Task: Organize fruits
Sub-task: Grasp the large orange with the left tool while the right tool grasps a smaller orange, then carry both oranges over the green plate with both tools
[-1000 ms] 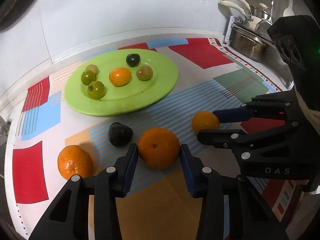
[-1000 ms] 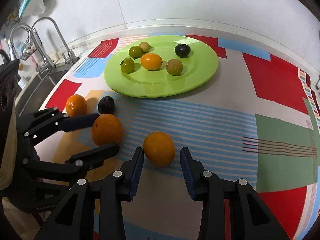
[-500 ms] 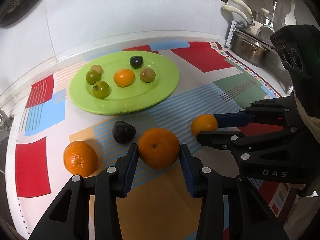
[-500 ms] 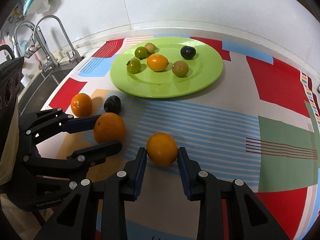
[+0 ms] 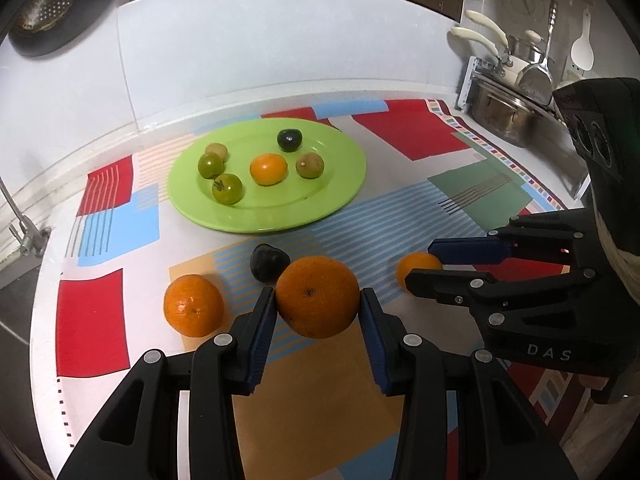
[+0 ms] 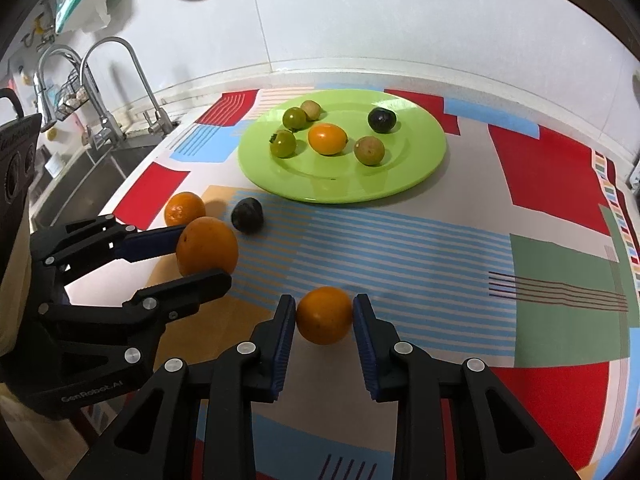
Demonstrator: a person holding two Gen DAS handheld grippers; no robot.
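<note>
A: Is your view bright enough?
B: You have even indoor light, soft glare on the green plate point(image 6: 420, 178), sharp focus, and fisheye bending with dark corners

A white counter point(image 5: 48, 360) was covered by a patterned mat point(image 6: 552, 184) of red, blue, green and orange blocks. White wall panels point(image 5: 260, 48) were seen behind it. A steel sink point(image 6: 76, 180) with curved taps point(image 6: 132, 76) lay at one end; a pot rack point(image 5: 504, 96) with hung utensils stood at the other. A colander point(image 5: 52, 4) was hung on the wall.
</note>
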